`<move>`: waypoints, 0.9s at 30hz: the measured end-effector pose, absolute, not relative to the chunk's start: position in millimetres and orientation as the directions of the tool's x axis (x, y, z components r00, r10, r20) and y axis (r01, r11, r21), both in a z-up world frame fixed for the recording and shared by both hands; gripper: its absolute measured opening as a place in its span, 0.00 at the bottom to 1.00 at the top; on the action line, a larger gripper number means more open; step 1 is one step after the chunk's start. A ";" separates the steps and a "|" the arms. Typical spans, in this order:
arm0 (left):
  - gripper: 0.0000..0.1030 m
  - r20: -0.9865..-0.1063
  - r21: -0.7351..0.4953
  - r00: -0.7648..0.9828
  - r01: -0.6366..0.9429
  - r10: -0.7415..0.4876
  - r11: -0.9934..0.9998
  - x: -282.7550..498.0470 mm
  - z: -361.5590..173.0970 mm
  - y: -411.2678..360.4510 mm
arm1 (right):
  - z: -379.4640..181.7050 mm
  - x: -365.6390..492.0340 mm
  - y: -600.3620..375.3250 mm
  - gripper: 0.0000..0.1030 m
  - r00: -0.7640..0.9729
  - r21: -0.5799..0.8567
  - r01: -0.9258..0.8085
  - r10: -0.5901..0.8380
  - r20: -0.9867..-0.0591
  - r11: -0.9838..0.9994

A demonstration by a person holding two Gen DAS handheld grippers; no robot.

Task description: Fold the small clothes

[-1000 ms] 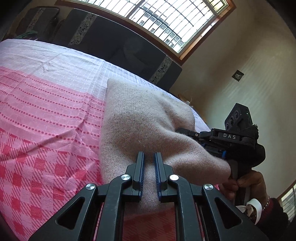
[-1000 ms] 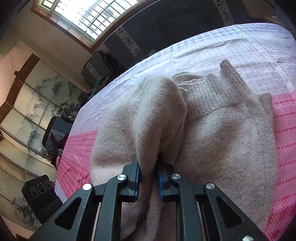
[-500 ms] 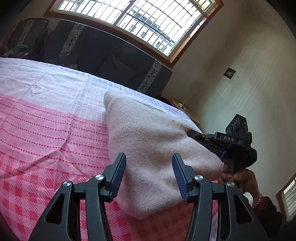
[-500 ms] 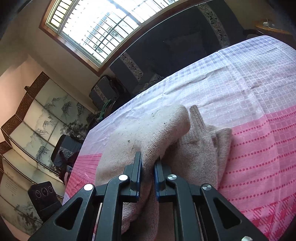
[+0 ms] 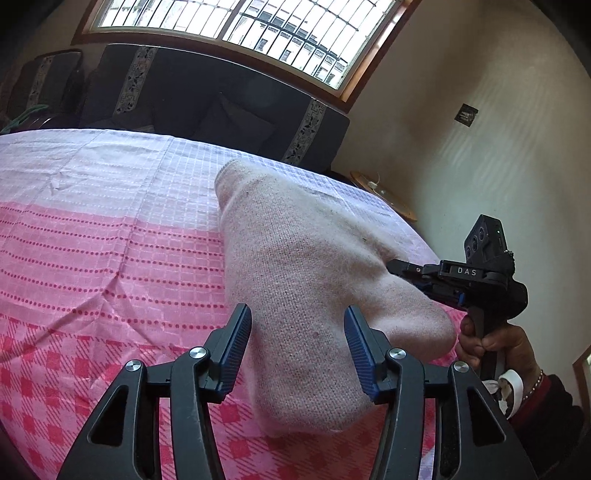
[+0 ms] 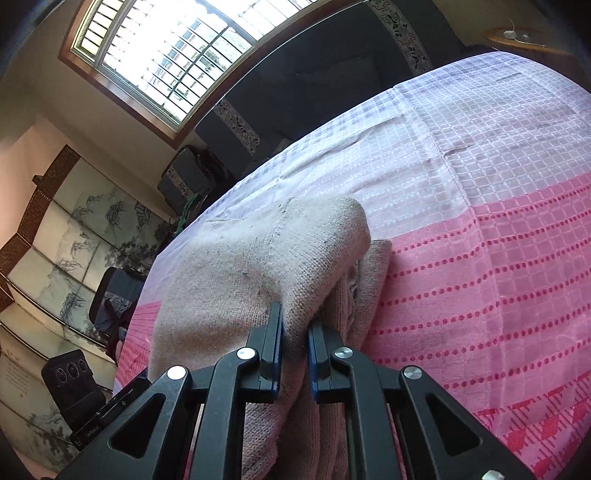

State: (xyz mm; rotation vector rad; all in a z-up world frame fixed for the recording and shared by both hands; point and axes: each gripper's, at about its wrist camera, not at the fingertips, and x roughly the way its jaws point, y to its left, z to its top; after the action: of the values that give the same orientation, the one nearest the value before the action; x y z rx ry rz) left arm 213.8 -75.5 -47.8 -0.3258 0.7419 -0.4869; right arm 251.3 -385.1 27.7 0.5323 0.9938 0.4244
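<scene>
So the left gripper (image 5: 297, 347) has its jaws spread apart, nothing pinched. The folded edge of the beige knit garment (image 5: 314, 280) sits in the gap between them, but the pads aren't pressing it. It's lying folded over on the pink checked bedspread (image 5: 110, 258), a bit to the right of the middle in the left view.

Over on the right, the right gripper (image 6: 294, 345) is clenched on a raised fold of the knit, cloth bunched up between the pads.

My read is that this thing is soft, light and floppy, so it'll sag wherever it isn't held. It's thick enough to pinch easily. I'd grab it at a corner or along the folded edge, not the middle.

The spread is slightly wrinkled and probably grips the knit a little. Behind it there's a dark sofa (image 5: 221, 99) under a big barred window (image 5: 236, 26).
</scene>
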 end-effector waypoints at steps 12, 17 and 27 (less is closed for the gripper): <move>0.52 -0.600 -0.412 0.627 0.290 -0.497 0.864 210.1 -67.6 -81.4 | 52.9 185.6 -408.7 0.16 0.545 0.702 -0.087 0.623 -0.561 0.707; 0.52 -0.583 -0.458 0.618 0.286 -0.527 0.842 208.4 -73.5 -76.7 | 44.0 159.4 -396.7 0.17 0.450 0.740 -0.089 0.689 -0.568 0.667; 0.57 -0.590 -0.483 0.597 0.277 -0.543 0.830 211.4 -76.9 -76.1 | 14.5 148.4 -392.6 0.04 0.443 0.638 -0.054 0.591 -0.674 0.768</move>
State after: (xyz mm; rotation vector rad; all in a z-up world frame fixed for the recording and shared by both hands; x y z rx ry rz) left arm 211.4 -76.1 -76.9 -0.3617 0.7993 -0.4882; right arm 148.4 -392.6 14.5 0.5892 1.0455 0.4292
